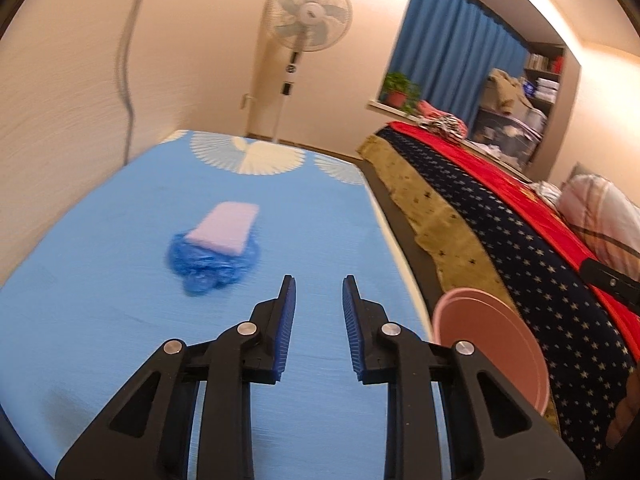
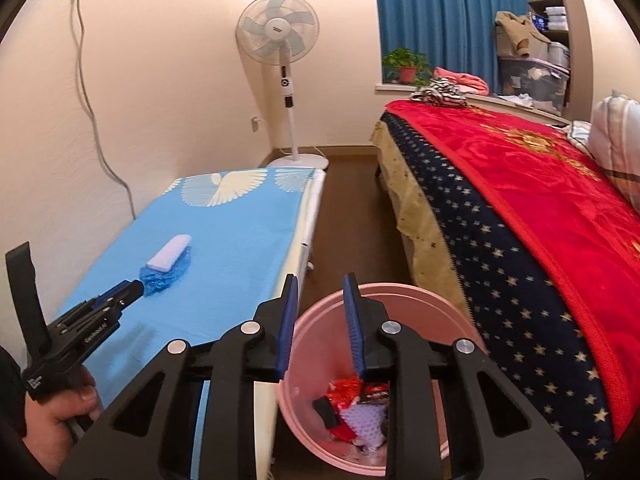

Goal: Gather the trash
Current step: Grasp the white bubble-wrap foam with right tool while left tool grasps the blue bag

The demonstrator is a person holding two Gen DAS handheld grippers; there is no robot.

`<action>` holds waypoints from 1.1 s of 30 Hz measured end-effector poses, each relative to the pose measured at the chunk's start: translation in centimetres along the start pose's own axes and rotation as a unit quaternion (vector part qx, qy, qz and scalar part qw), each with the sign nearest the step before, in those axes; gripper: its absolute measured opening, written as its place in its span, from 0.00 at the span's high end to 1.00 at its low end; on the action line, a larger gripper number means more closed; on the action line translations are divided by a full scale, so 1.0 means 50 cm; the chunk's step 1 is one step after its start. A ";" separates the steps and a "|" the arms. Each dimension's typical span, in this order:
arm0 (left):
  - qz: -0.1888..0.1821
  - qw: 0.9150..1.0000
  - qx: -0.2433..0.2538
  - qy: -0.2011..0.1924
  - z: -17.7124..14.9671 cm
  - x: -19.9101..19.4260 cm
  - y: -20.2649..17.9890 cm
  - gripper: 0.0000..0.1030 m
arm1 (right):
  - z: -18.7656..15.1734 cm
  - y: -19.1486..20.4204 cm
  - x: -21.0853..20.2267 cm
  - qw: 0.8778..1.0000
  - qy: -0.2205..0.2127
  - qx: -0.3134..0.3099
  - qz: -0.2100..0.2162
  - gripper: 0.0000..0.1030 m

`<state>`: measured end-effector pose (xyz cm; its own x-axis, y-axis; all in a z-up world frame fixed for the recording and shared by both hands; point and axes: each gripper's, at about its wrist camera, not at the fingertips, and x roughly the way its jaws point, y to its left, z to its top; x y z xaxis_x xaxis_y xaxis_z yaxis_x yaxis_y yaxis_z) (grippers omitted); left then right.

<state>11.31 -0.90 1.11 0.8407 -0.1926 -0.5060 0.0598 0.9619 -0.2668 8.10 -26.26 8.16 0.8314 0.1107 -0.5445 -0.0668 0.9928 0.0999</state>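
Black-framed left gripper with blue ribbed pads, jaws parted, clutching nothing. Same for the black right gripper, poised over the round pink plastic bin, scraps already inside. Farther out on the light-blue printed tablecloth: crumpled blue plastic film, with a pale lilac foam block resting on it. Both probably feather-light; film soft, slippery, best pinched at a bunched fold. Foam squashy, best gripped across its narrow sides.

A standing fan stands beside blue curtains.
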 end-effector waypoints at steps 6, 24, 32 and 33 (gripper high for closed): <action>0.033 0.999 -0.028 -0.007 0.002 0.006 0.045 0.77 | 0.008 0.076 0.049 0.999 0.004 -0.019 0.033 0.80; 0.130 0.987 -0.090 -0.031 0.016 -0.008 0.160 0.77 | 0.017 0.282 0.253 0.990 0.031 -0.024 0.137 0.80; 0.164 0.980 -0.109 -0.017 0.012 0.001 0.202 0.77 | 0.023 0.361 0.360 0.982 0.062 -0.030 0.176 0.75; 0.168 0.980 -0.110 -0.012 0.011 0.003 0.206 0.77 | 0.022 0.367 0.372 0.981 0.066 -0.030 0.178 0.71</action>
<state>12.35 9.07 -1.26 0.8059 0.1341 -0.5766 -0.3369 0.9048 -0.2604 22.93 -6.04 0.79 0.6710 0.4521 -0.5877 -0.3751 0.8907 0.2569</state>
